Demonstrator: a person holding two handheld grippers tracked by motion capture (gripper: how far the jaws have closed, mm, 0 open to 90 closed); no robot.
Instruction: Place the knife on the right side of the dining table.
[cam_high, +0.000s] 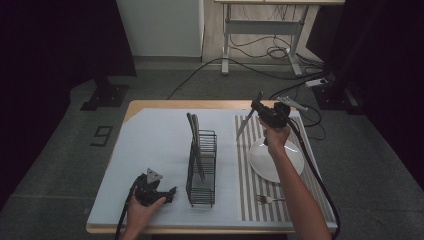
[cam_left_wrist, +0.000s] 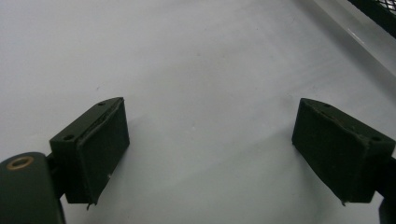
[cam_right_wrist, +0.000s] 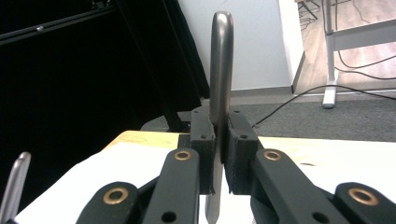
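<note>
While the right gripper (cam_high: 260, 108) hangs above the far end of the striped mat (cam_high: 245, 200), its jaws are clamped flat on a table knife (cam_high: 248, 118). In the right gripper view the knife (cam_right_wrist: 220, 65) stands upright between the two pads, handle rising above them and blade tip pointing down below. From the high view the knife slants, its blade pointing down and to the left toward the table (cam_high: 150, 135).

Just below that hand a white plate (cam_high: 290, 162) lies on the mat, and a fork (cam_high: 269, 199) rests nearer the front edge. To the left of the mat stands a black wire rack (cam_high: 202, 172), with utensils (cam_high: 194, 135) already upright in it, their handles rising above its top.

The left gripper (cam_high: 170, 193) rests low on the pale table cover near the front edge, just left of the rack. In the left gripper view its jaws stand wide apart with nothing between them, only the bare white surface (cam_left_wrist: 196, 84).
</note>
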